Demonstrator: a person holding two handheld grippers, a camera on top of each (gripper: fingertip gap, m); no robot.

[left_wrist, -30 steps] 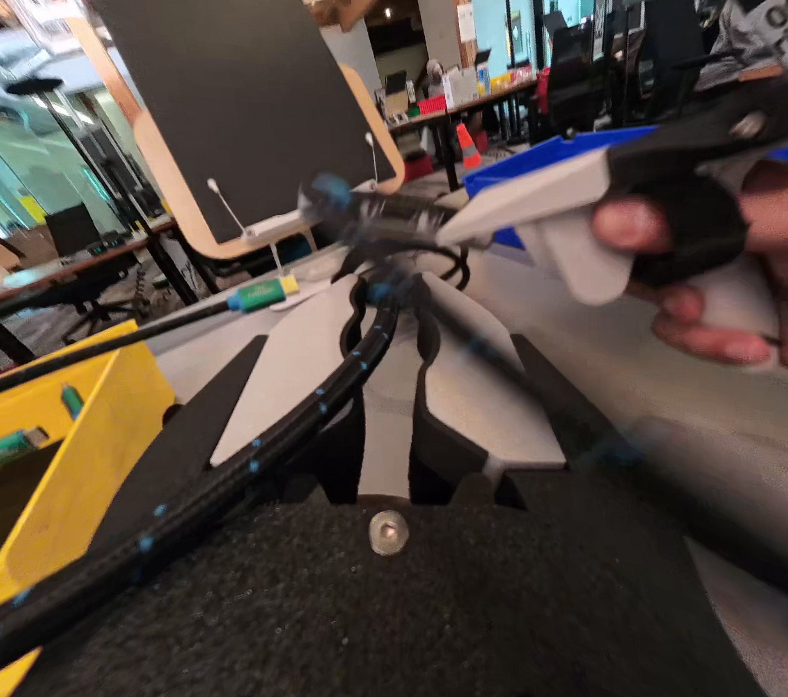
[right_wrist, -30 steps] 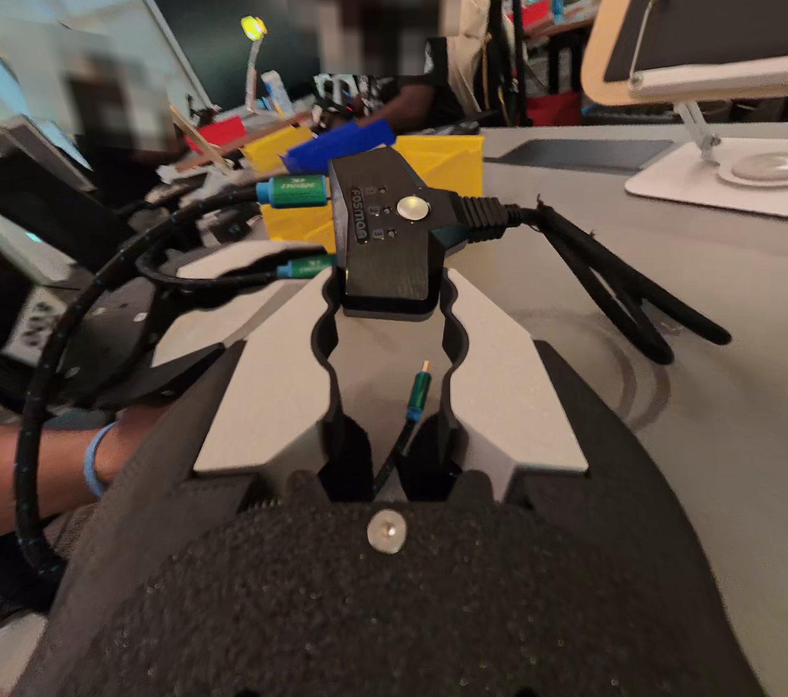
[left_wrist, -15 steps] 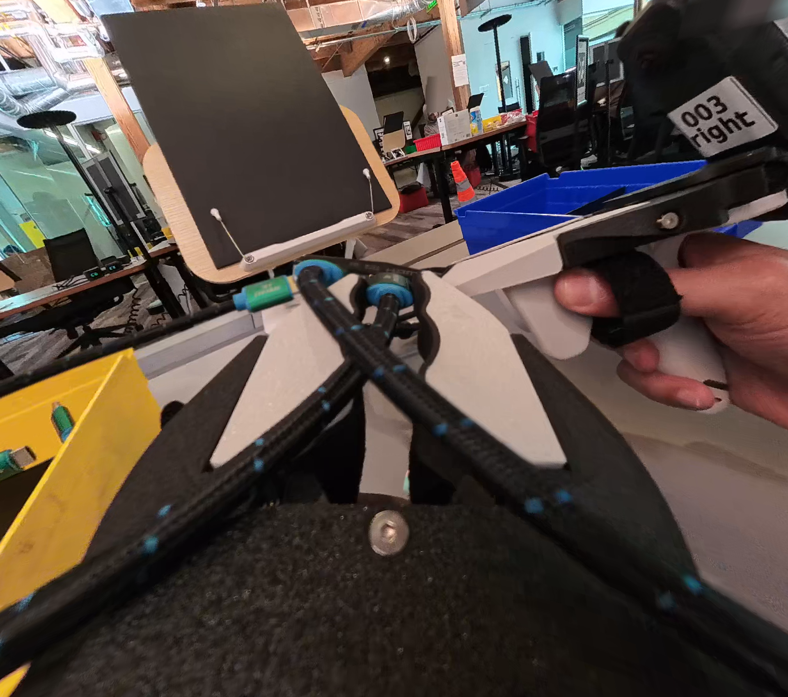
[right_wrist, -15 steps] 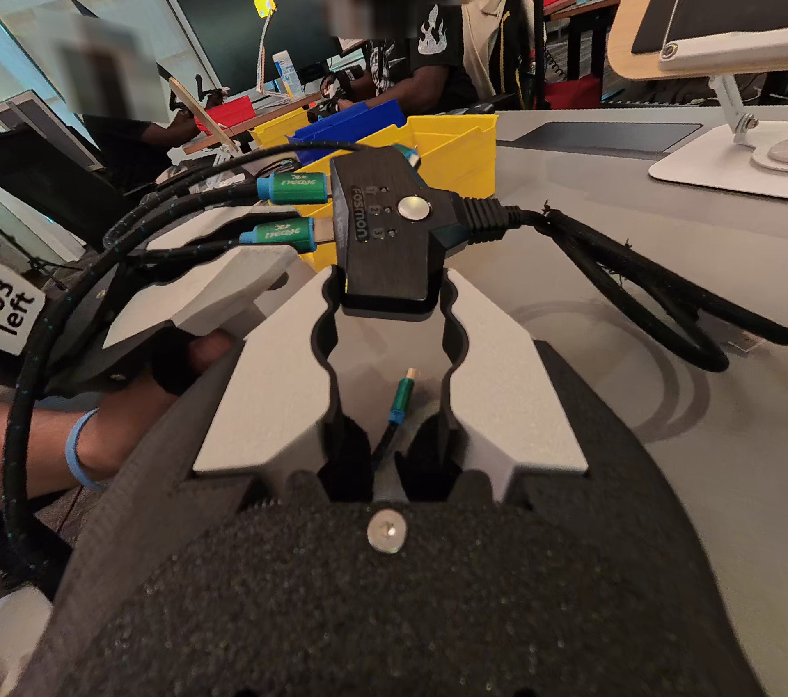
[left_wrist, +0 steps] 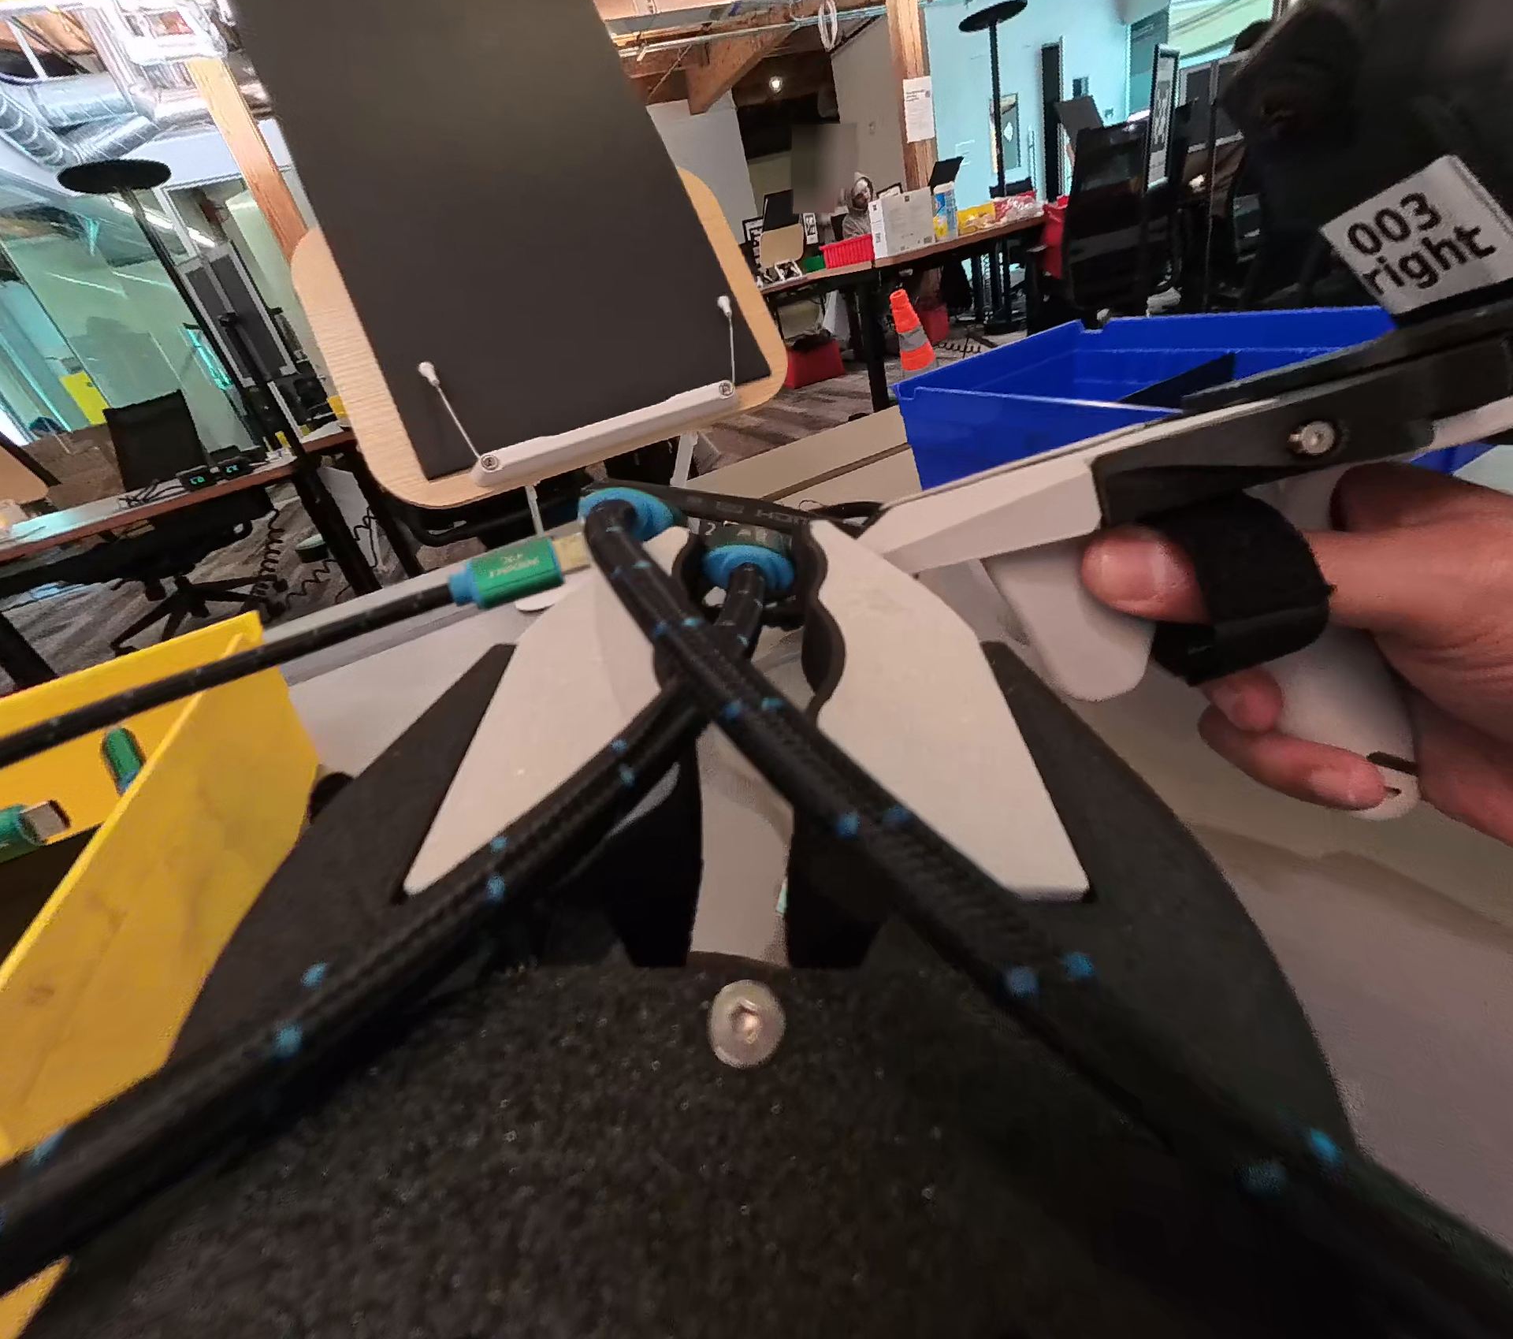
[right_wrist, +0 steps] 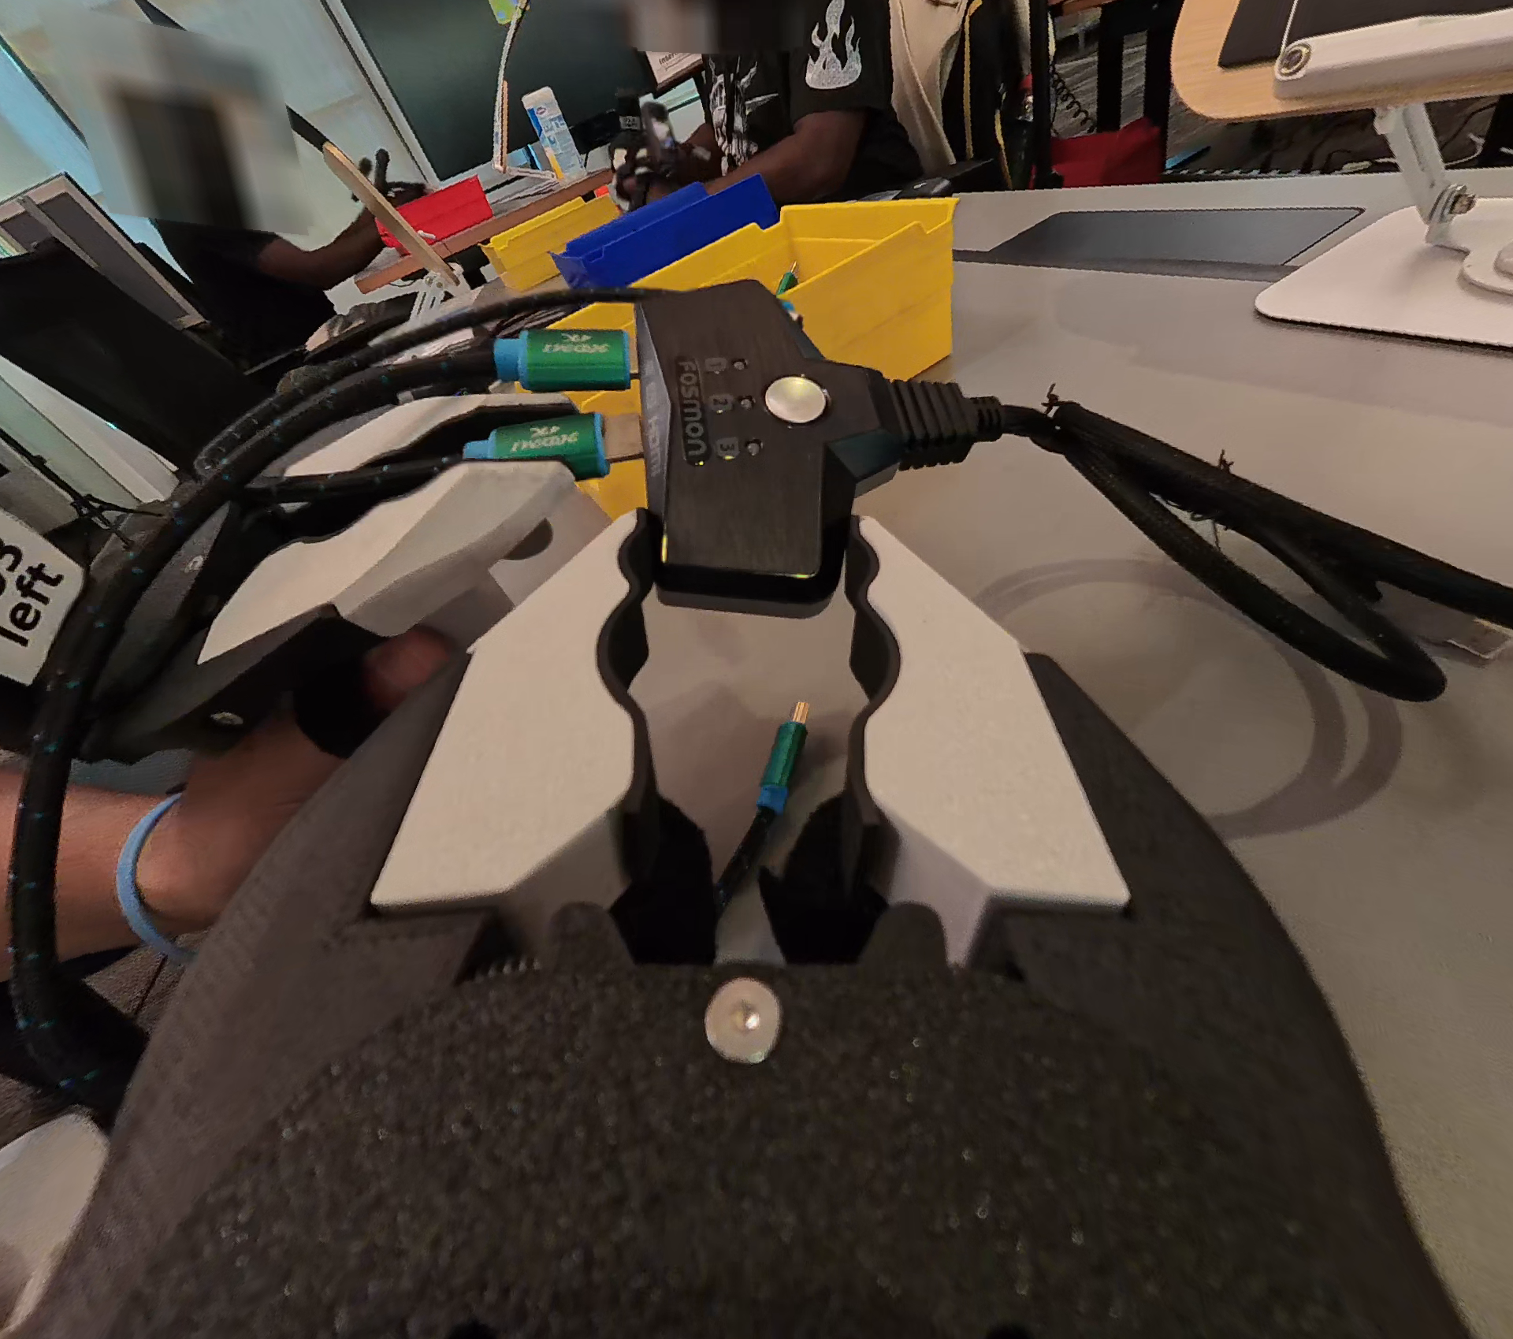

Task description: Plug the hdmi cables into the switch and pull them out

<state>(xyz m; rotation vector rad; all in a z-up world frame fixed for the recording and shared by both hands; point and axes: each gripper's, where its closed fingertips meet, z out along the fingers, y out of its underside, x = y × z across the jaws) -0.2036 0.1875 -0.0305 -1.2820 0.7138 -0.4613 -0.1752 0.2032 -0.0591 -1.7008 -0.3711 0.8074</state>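
My right gripper (right_wrist: 741,550) is shut on the near end of the black HDMI switch (right_wrist: 737,473) and holds it above the grey table (right_wrist: 1228,849). One green HDMI plug (right_wrist: 573,358) sits in the switch's left side. My left gripper (right_wrist: 532,481) is shut on a second green plug (right_wrist: 548,446), whose metal tip is at the port below, partly showing. In the left wrist view my left gripper (left_wrist: 737,563) grips that plug's blue boot (left_wrist: 741,563), with the other braided cable (left_wrist: 819,751) crossing over it. A loose third plug (right_wrist: 782,759) lies on the table.
The switch's thick black output cable (right_wrist: 1228,522) loops on the table to the right. A yellow bin (left_wrist: 164,849) stands at the left, a blue bin (left_wrist: 1064,399) beyond my right gripper (left_wrist: 941,522). A tilted black board on a white stand (left_wrist: 491,194) is behind.
My left gripper has carried the second green plug up and right to the switch's side port. My right gripper has kept its hold on the switch and lifted slightly.
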